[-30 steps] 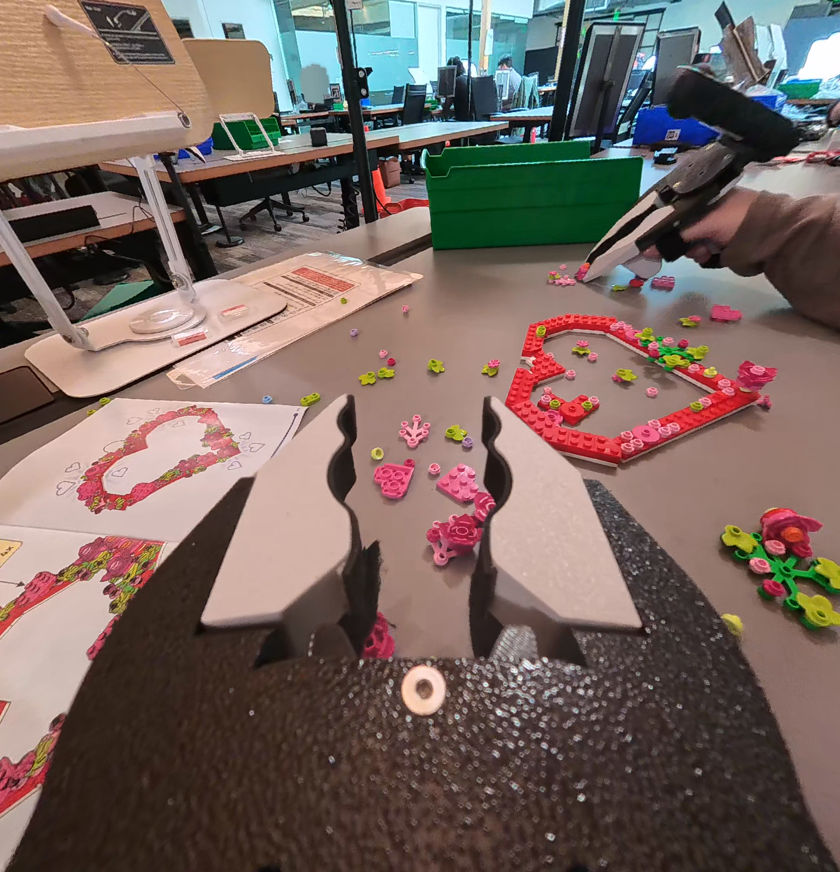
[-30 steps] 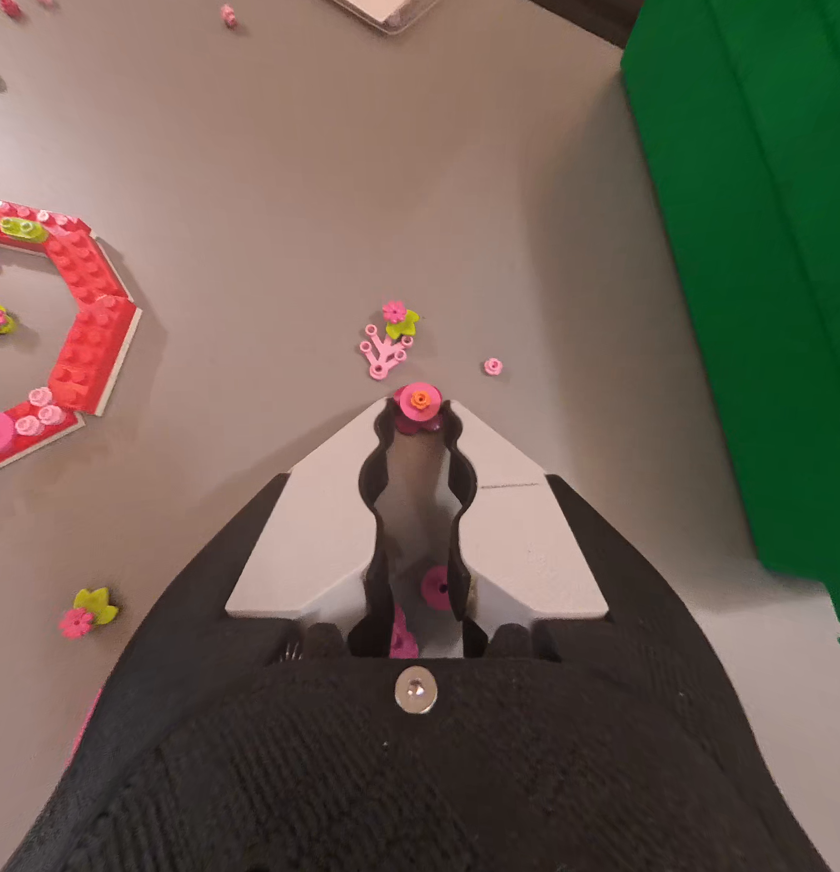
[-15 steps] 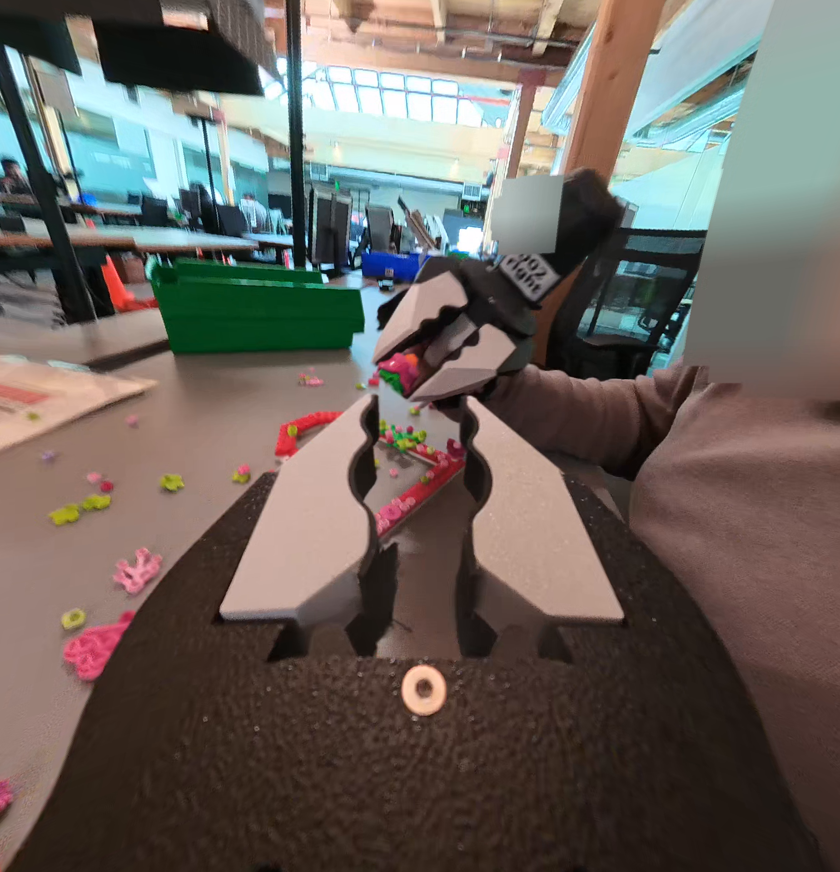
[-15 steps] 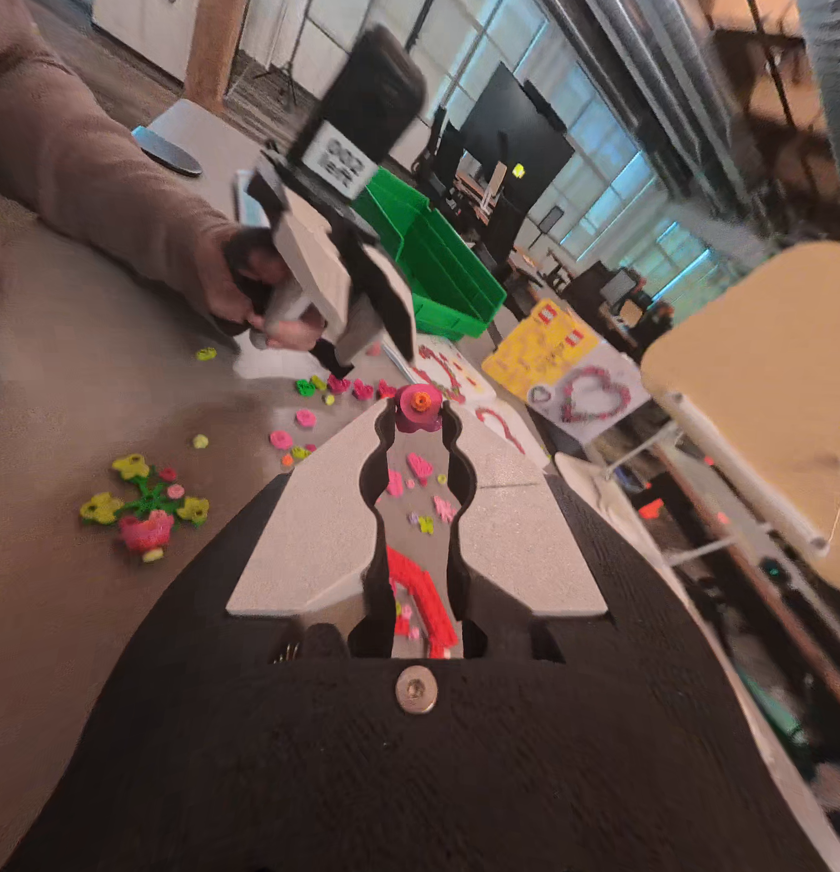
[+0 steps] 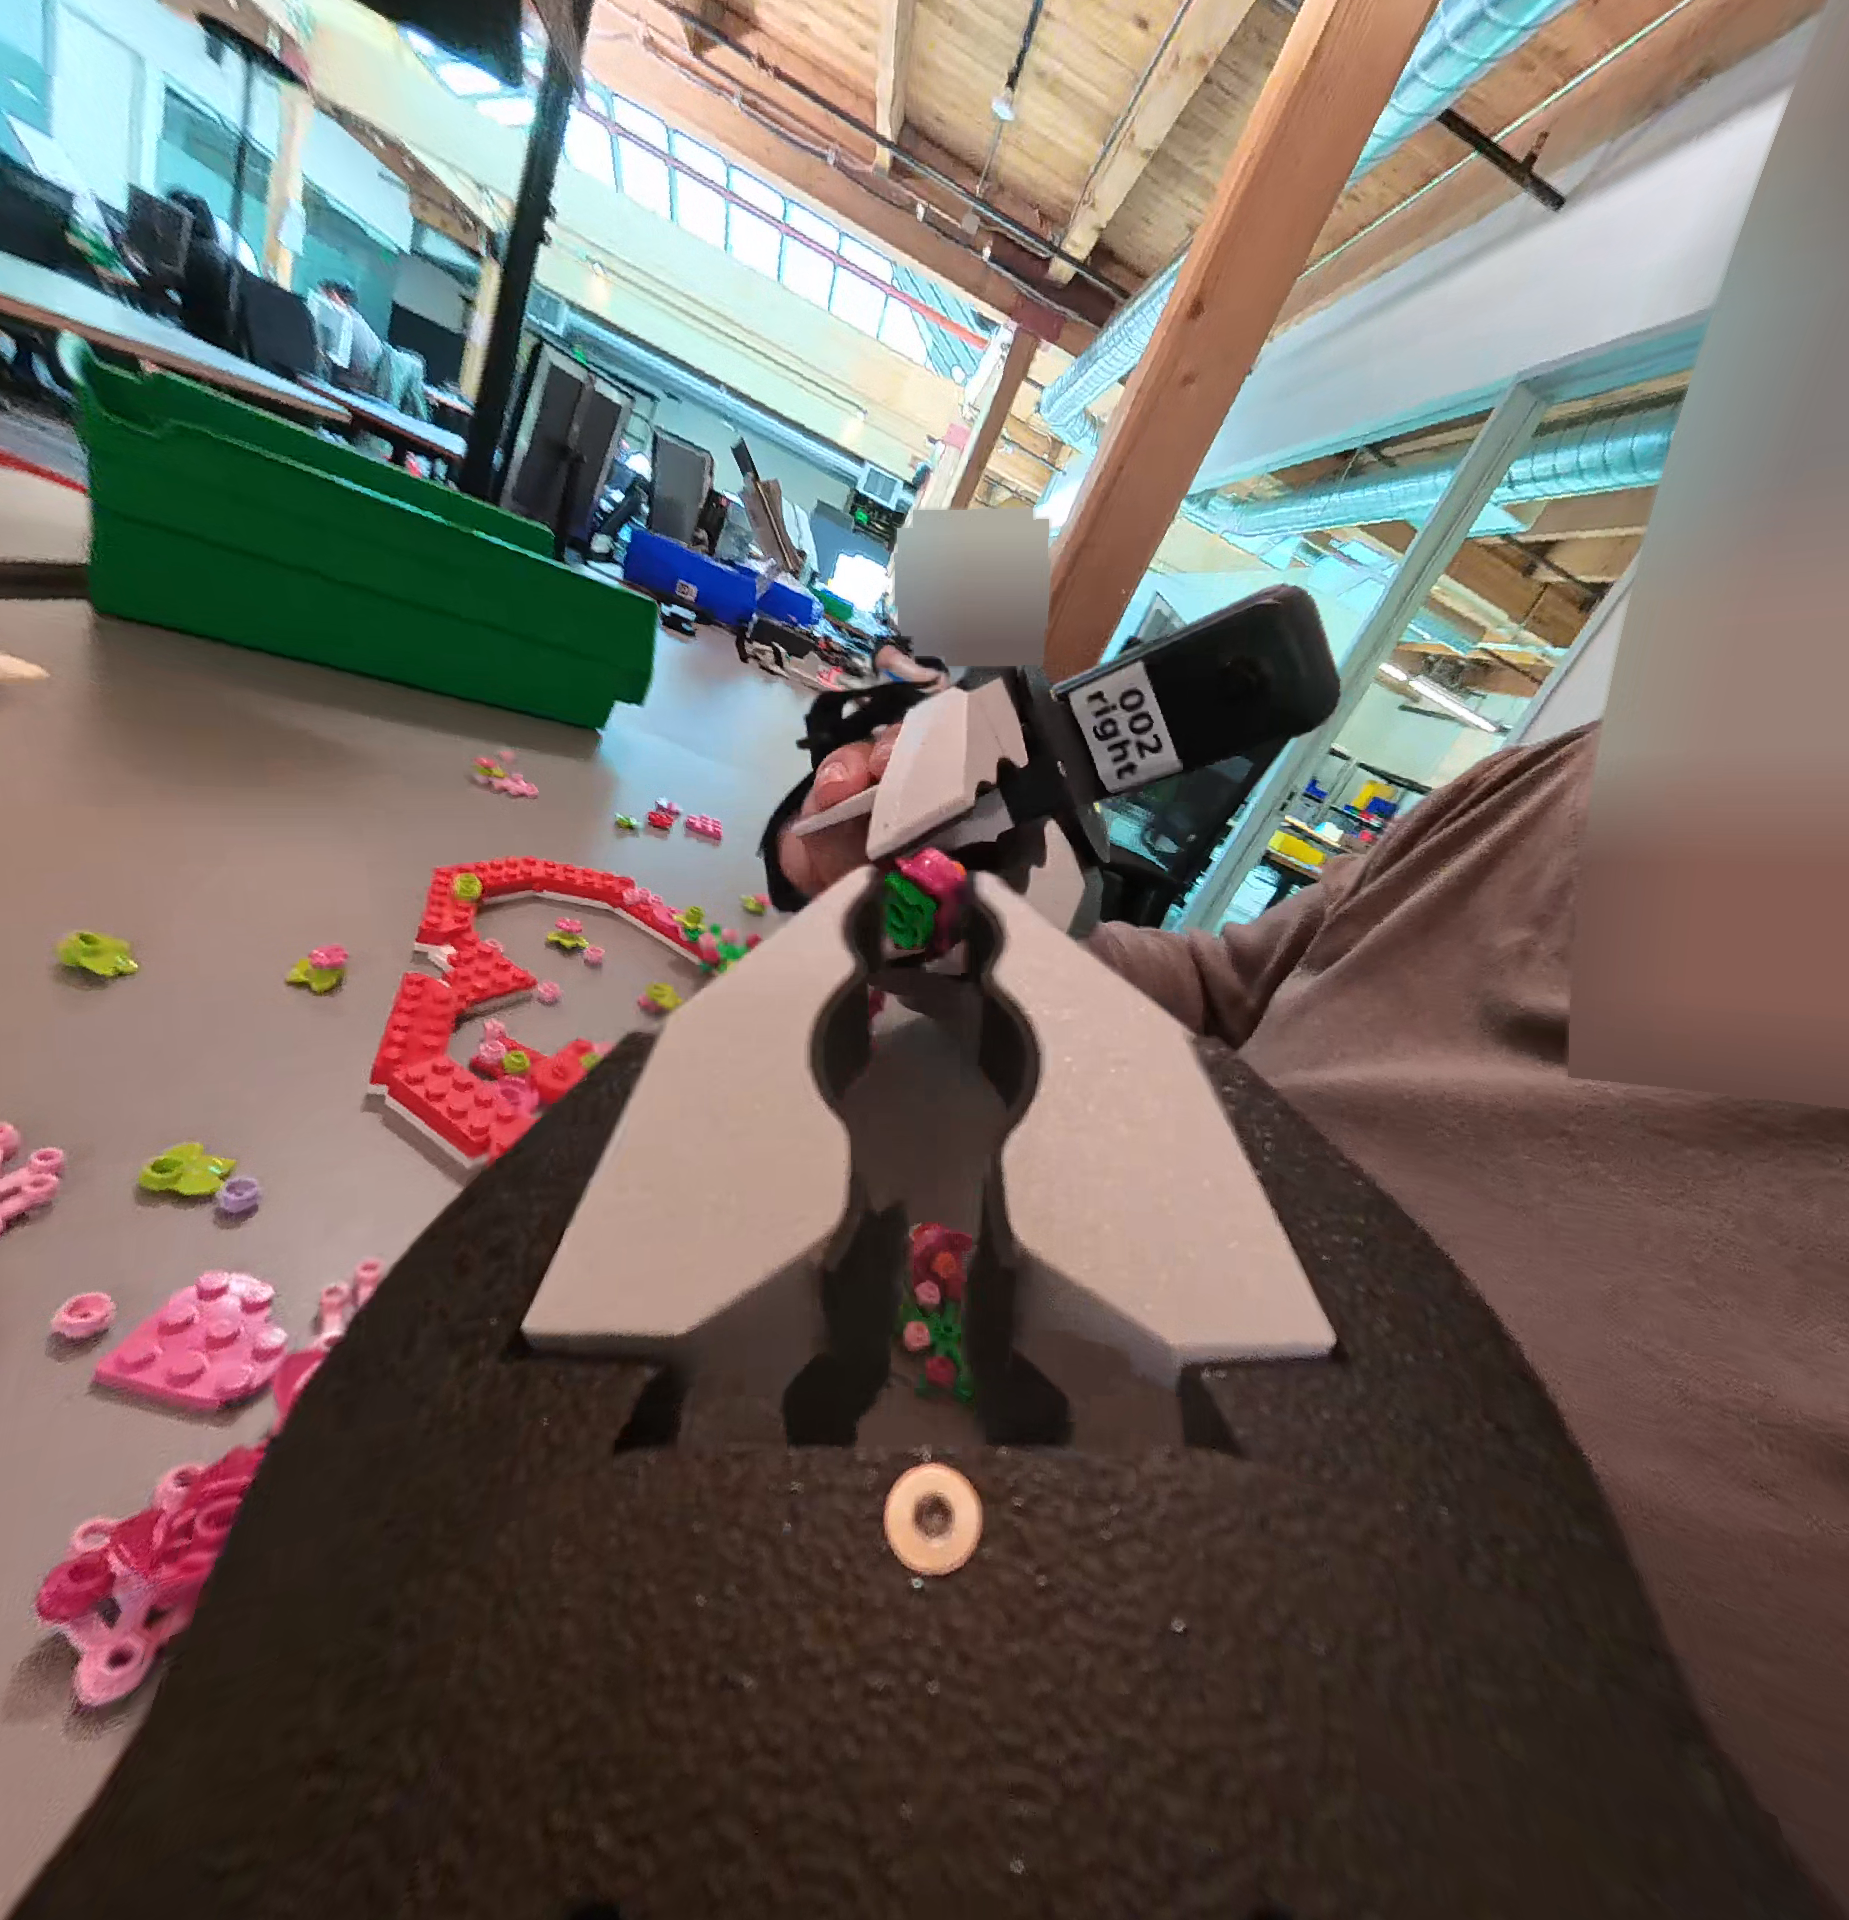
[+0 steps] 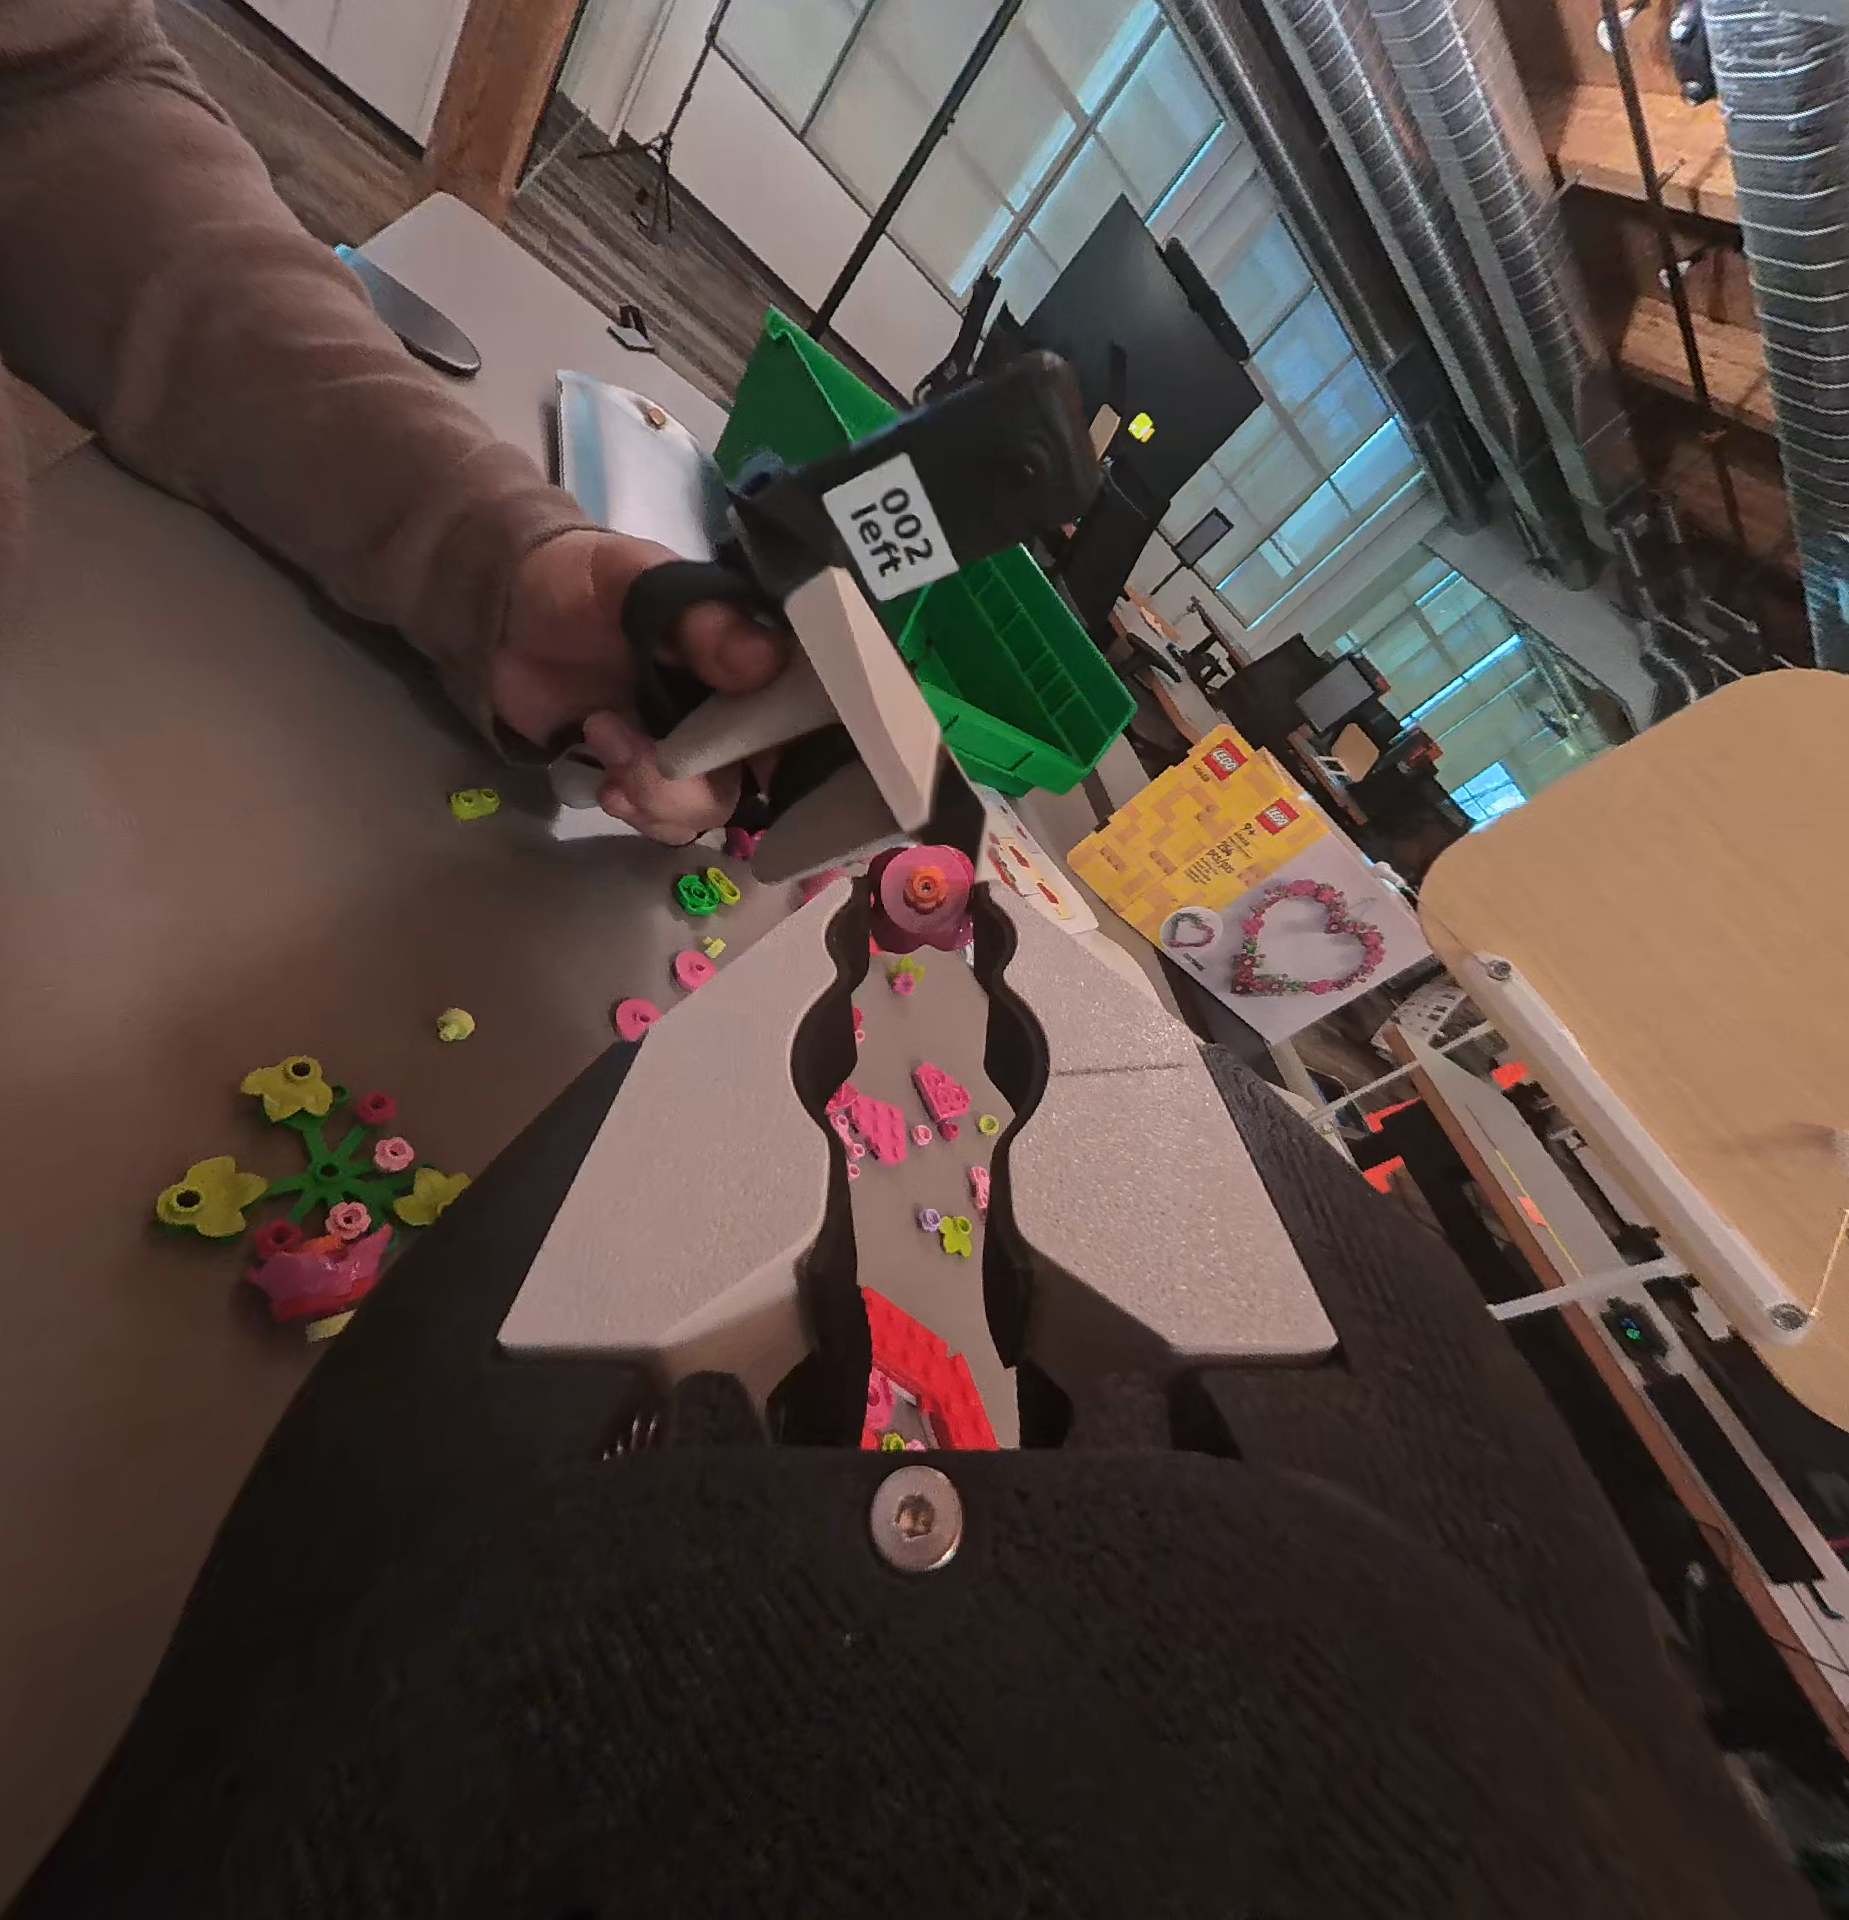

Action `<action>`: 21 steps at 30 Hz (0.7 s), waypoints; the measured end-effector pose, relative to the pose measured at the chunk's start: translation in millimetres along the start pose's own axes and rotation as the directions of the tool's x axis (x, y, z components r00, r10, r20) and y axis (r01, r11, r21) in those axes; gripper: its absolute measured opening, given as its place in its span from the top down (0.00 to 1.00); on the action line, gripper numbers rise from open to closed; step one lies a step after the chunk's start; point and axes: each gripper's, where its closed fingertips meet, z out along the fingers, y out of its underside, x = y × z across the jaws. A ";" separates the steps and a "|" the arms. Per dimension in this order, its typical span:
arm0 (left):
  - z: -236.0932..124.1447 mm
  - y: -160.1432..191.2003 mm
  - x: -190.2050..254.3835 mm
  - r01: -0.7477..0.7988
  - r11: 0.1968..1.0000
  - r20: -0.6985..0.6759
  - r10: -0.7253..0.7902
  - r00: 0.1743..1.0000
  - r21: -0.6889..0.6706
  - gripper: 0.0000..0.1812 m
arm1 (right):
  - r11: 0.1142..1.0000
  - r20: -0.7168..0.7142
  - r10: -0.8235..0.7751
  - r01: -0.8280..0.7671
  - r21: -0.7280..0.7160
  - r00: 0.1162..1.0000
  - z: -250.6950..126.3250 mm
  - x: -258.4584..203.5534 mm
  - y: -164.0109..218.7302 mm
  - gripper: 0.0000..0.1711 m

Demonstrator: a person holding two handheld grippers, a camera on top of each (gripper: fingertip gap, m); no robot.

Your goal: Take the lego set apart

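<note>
The small flower piece (image 6: 920, 899) sits above the table, pinched at my right gripper (image 6: 918, 914) tips, which are closed on its magenta petals with the orange stud facing me. My left wrist view shows its other side, a green leaf part (image 5: 907, 914) under pink, with my left gripper (image 5: 915, 920) closed around it too, the two grippers meeting tip to tip. Only my left view shows the red heart frame (image 5: 463, 1049) whole, lying below and left; my right view alone shows the green-stemmed flower cluster (image 6: 312, 1184) and yellow box (image 6: 1242, 883). The grey table (image 5: 224, 831) between the green bin (image 5: 359, 603) and scattered bits lies open.
</note>
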 end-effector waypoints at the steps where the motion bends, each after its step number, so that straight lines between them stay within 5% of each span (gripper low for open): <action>1: -0.2 1.3 -0.6 0.018 1.000 -0.007 -0.018 1.000 -0.006 0.96 | 1.000 0.003 -0.002 0.002 0.000 1.000 0.7 -1.1 0.2 0.89; 9: -2.1 4.7 -1.0 0.206 0.978 -0.102 -0.208 0.973 -0.024 0.89 | 0.999 -0.005 -0.018 0.017 -0.030 1.000 2.6 -2.1 6.8 0.89; 21: -8.9 17.3 -23.6 0.096 0.988 0.100 -0.084 0.991 -0.123 0.97 | 0.973 -0.055 -0.153 0.141 -0.182 0.987 13.5 -5.7 27.1 0.89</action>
